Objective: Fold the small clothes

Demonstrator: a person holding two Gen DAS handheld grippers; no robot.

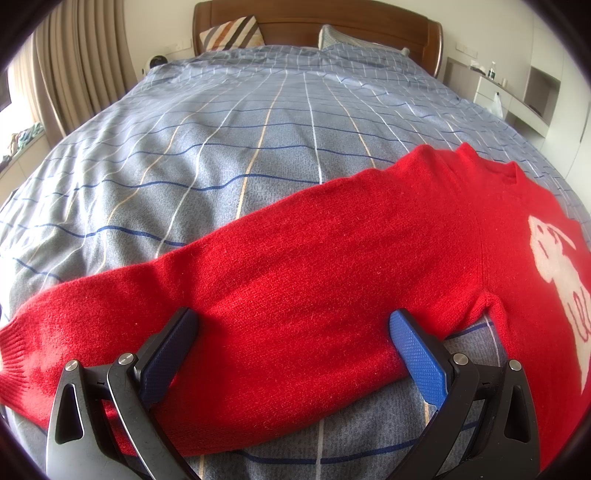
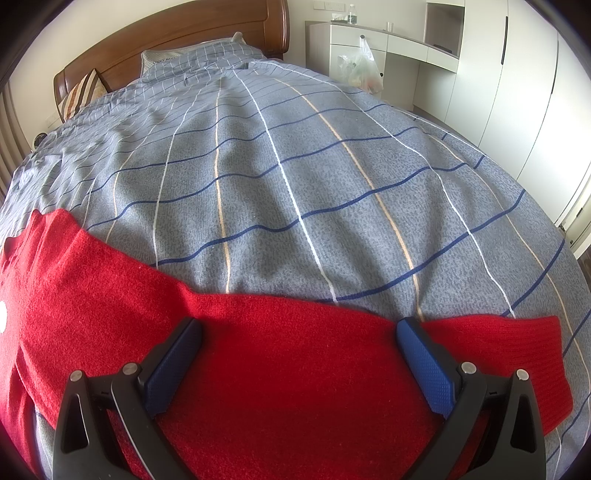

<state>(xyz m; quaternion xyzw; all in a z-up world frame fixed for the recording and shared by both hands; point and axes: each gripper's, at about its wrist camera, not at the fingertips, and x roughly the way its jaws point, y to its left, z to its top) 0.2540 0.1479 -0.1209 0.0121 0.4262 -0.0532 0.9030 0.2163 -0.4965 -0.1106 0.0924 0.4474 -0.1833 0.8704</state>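
Red sweater lies spread flat on a bed with a grey-blue checked cover, front up, white figure on the chest at the right edge of the left wrist view.

Left gripper at the bottom of its frame, jaws spread wide, nothing clamped. One sleeve runs from the shoulder at right down to the ribbed cuff at lower left; both blue fingertips sit over that sleeve, whether they touch the knit is unclear.

Right gripper likewise wide apart and holding nothing, low in its frame over the other sleeve, whose ribbed cuff ends at lower right. Sweater body goes off the left edge.

Wooden headboard and pillows at top. White cabinets upper right in the right wrist view, plastic bag hanging on a drawer. Curtains upper left in the left wrist view.
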